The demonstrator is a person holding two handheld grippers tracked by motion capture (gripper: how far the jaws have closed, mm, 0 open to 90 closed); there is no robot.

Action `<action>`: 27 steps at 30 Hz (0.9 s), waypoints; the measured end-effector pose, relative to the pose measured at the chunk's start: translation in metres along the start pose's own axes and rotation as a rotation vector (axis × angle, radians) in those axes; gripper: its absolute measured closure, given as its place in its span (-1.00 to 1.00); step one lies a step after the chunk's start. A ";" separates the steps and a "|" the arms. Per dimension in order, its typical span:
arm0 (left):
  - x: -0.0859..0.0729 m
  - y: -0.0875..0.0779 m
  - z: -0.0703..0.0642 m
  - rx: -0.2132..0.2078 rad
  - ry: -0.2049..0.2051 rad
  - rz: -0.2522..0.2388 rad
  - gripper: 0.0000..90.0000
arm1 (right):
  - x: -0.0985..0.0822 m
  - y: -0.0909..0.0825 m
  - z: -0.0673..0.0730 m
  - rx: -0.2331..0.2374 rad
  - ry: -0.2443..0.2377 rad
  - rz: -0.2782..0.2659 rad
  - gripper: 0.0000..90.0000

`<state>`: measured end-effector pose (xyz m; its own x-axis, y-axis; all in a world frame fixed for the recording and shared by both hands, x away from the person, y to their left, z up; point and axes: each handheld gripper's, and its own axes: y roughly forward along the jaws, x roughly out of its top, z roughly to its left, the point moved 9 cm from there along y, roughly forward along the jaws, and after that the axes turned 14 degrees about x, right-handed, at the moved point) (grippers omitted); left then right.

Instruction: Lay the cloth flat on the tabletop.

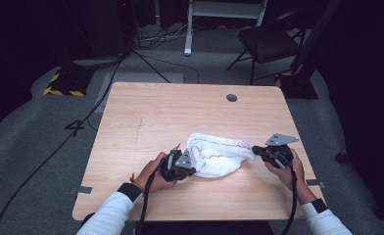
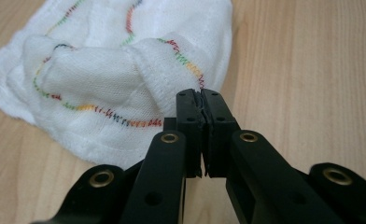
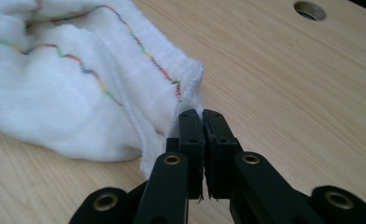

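Both grips made: left tool [image 2: 200, 100] clamped on cloth [image 2: 106, 84] hem; right tool [image 3: 200, 119] clamped on its opposite corner; cloth bunched near counter [image 1: 146, 105] front edge; spreading and folding still ahead.

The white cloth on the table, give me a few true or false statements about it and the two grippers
1. The white cloth lies bunched on the wooden table. True.
2. The left gripper is wide open above the cloth. False: its jaws are shut on the cloth's edge.
3. The right gripper is shut on a cloth corner. True.
4. The cloth's stitching is plain black. False: it is multicoloured.
5. The cloth covers the table's round hole. False: the hole lies bare, farther back.
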<state>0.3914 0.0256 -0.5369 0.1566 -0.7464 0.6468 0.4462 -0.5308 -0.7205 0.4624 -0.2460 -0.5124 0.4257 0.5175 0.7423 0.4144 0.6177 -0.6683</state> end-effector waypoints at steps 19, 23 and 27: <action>-0.015 -0.022 0.008 0.081 -0.126 -0.038 0.53 | -0.020 0.004 -0.028 -0.099 0.047 0.048 0.78; -0.011 -0.016 0.028 0.143 -0.210 -0.055 0.25 | -0.012 0.000 -0.022 -0.076 0.024 0.007 0.62; -0.007 -0.009 0.039 0.160 -0.241 -0.050 0.04 | -0.006 0.005 -0.016 -0.043 0.001 -0.008 0.46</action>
<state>0.4208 0.0513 -0.5251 0.3274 -0.5936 0.7352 0.5892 -0.4800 -0.6499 0.4744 -0.2554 -0.5214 0.4233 0.5121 0.7474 0.4522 0.5954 -0.6641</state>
